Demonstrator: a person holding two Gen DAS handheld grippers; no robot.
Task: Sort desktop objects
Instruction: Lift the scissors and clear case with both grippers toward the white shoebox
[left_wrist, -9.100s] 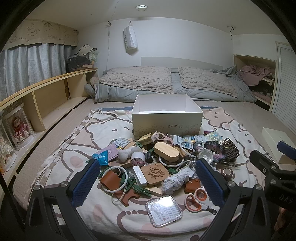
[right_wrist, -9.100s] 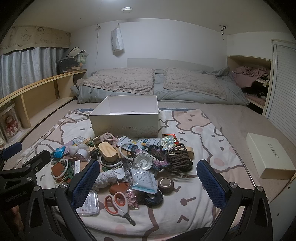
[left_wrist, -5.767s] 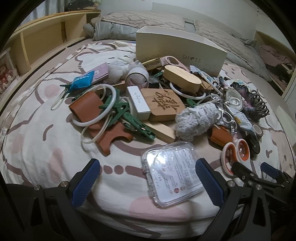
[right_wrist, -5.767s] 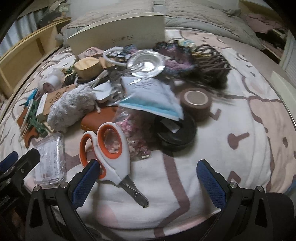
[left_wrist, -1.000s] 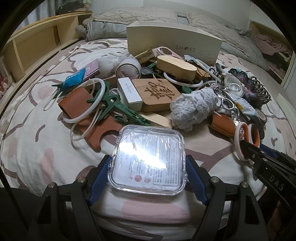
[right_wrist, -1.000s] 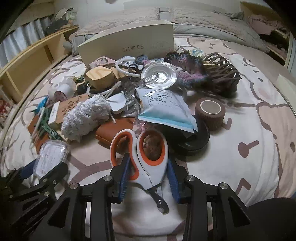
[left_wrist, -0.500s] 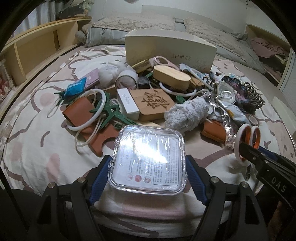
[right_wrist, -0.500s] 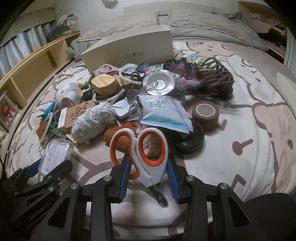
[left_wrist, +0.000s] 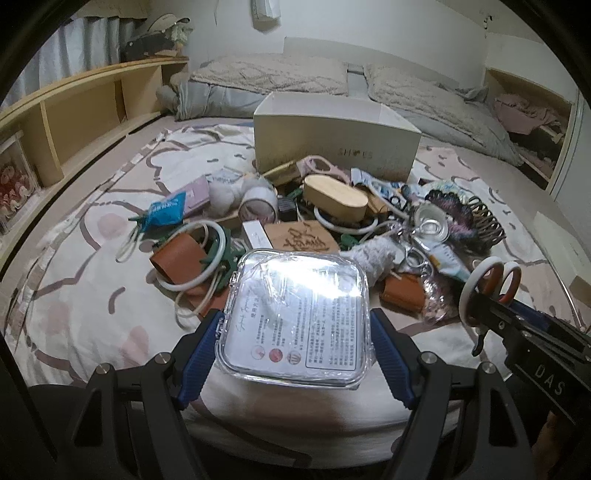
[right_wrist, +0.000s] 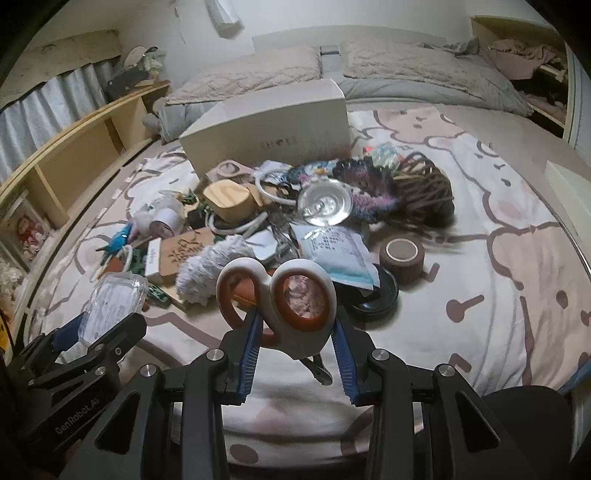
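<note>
Your right gripper (right_wrist: 295, 332) clamps the orange-handled scissors (right_wrist: 280, 299) at lower centre. The white shoebox (right_wrist: 273, 129) sits above, behind the clutter.

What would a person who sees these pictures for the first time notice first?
Probably the two held things: the left gripper is shut on a clear plastic case, and the right gripper is shut on orange-and-white scissors, both raised above the bedspread. Behind them lies a crowded pile of small objects, with an open white shoe box at its far side.
</note>
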